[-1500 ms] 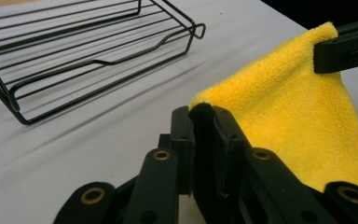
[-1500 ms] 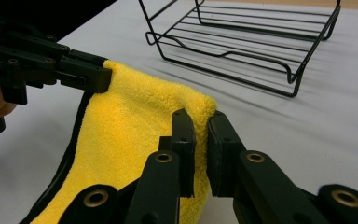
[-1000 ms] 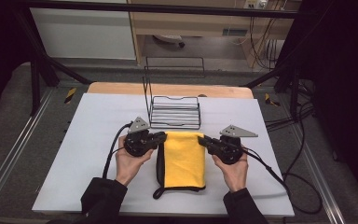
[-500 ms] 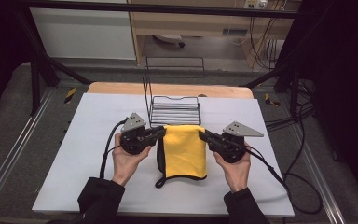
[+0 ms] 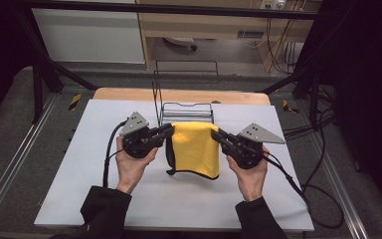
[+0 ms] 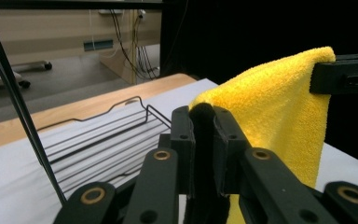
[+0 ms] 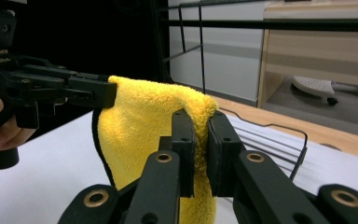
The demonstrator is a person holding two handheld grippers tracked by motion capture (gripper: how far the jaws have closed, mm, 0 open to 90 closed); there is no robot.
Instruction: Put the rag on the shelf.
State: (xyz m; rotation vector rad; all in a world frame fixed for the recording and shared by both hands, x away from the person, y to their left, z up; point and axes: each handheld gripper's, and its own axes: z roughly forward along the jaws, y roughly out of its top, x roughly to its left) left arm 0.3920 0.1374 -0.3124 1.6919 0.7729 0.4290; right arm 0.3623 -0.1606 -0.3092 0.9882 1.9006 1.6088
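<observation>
Change: yellow towel (image 5: 195, 148) lifted off the tabletop (image 5: 79, 189), carried toward wire rack (image 5: 186, 112).
Jaws: left gripper (image 5: 167, 132), right gripper (image 5: 217, 136) clamp its top corners.
Meaning: likely draping comes next.

A cloth (image 5: 195, 148) hangs over the table (image 5: 79, 149) between the left gripper (image 5: 165, 133) on its left and the right gripper (image 5: 217, 136) on its right. A wire rack (image 5: 186, 112) stands just behind it, toward the far edge.

White-topped table (image 5: 79, 164) with wooden far edge, black wire rack (image 5: 186, 110) standing at its back
</observation>
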